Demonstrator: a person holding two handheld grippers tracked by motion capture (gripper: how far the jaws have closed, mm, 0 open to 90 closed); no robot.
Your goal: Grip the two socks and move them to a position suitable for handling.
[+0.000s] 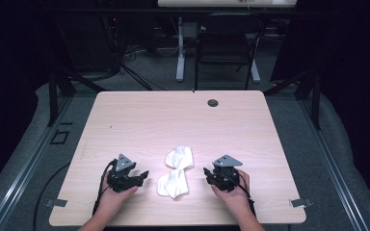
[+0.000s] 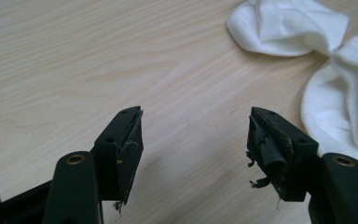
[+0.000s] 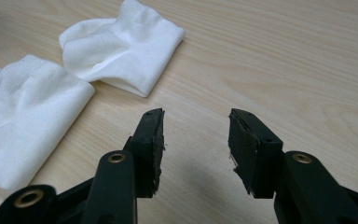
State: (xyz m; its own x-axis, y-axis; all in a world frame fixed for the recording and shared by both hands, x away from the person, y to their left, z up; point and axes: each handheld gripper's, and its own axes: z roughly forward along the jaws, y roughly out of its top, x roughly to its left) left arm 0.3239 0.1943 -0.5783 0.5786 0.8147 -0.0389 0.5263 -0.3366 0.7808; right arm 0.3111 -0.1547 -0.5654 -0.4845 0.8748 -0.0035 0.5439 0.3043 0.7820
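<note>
Two white socks lie near the table's front middle: a far sock (image 1: 180,157) (image 2: 286,25) (image 3: 121,45) and a near sock (image 1: 173,184) (image 2: 340,105) (image 3: 23,116). My left gripper (image 1: 143,176) (image 2: 195,140) rests to their left, held in a hand, open with bare wood between its jaws. To the right of the socks, my right gripper (image 1: 207,173) (image 3: 196,140) is also open and holds nothing. The worn pads (image 2: 266,151) of the left gripper show torn rubber.
The light wooden table (image 1: 139,120) has a round cable hole (image 1: 213,102) near its far edge. A dark chair (image 1: 224,45) and a white desk leg (image 1: 179,53) stand beyond it. Cables trail from both grippers off the front edge.
</note>
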